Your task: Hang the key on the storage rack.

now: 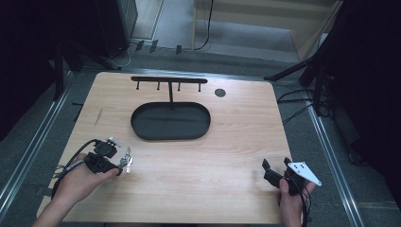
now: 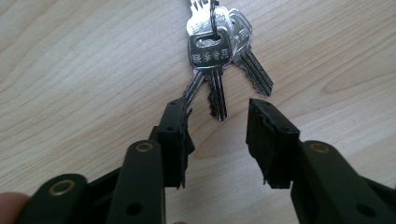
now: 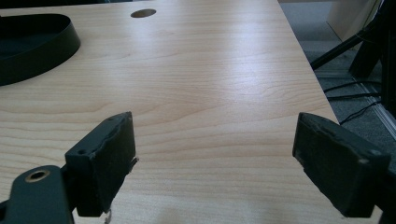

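Note:
A bunch of silver keys (image 2: 219, 51) on a ring lies flat on the wooden table; in the high view the keys (image 1: 126, 159) sit at the near left. My left gripper (image 2: 217, 116) is open just short of them, jaw tips flanking the key blades, nothing held. In the high view the left gripper (image 1: 119, 163) is held by a hand at the table's front left. My right gripper (image 3: 215, 154) is open wide over bare wood, holding nothing; the right gripper (image 1: 275, 164) is near the front right corner. A black oval tray (image 1: 142, 130) with a hook rack (image 1: 169, 79) stands at the middle back.
The tray's rim (image 3: 56, 46) lies at the far left of the right gripper view. A round dark grommet hole (image 1: 220, 92) sits at the table's back right. The table's right edge (image 3: 308, 70) is close to my right gripper, with floor cables and stand legs beyond.

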Motion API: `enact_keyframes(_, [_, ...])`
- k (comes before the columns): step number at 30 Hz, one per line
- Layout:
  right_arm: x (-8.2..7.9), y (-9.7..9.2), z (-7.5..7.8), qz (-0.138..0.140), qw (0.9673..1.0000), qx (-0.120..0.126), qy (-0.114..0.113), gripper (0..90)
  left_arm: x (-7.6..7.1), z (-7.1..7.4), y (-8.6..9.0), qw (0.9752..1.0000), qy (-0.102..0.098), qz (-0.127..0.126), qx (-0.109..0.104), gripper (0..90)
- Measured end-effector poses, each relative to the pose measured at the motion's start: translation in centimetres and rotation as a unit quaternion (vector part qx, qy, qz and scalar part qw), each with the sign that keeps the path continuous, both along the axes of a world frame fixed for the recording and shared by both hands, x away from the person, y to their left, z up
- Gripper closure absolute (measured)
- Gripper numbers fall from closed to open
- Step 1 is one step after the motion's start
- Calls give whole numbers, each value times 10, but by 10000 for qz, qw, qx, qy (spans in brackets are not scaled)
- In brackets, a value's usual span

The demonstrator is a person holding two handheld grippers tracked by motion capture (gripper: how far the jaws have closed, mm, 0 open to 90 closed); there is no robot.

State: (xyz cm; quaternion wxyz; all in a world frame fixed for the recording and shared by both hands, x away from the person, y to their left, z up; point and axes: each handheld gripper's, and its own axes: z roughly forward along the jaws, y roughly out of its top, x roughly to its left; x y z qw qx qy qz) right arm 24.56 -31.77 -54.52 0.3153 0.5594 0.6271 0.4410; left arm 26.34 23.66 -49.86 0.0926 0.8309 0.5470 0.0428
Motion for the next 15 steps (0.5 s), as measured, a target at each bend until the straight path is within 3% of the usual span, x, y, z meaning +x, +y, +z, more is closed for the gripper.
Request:
enact_keyframes(7, [0,0,0,-2,10000,20,4,131,11,-5,-1,9996,89,174,203,608])
enact_keyframes(13, [0,-1,0,8,10000,37,5,130,14,-6,-4,9993,53,-77,366,671])
enact_keyframes(15, [0,-1,0,8,10000,36,16,130,14,-7,-5,9994,110,-87,312,681])
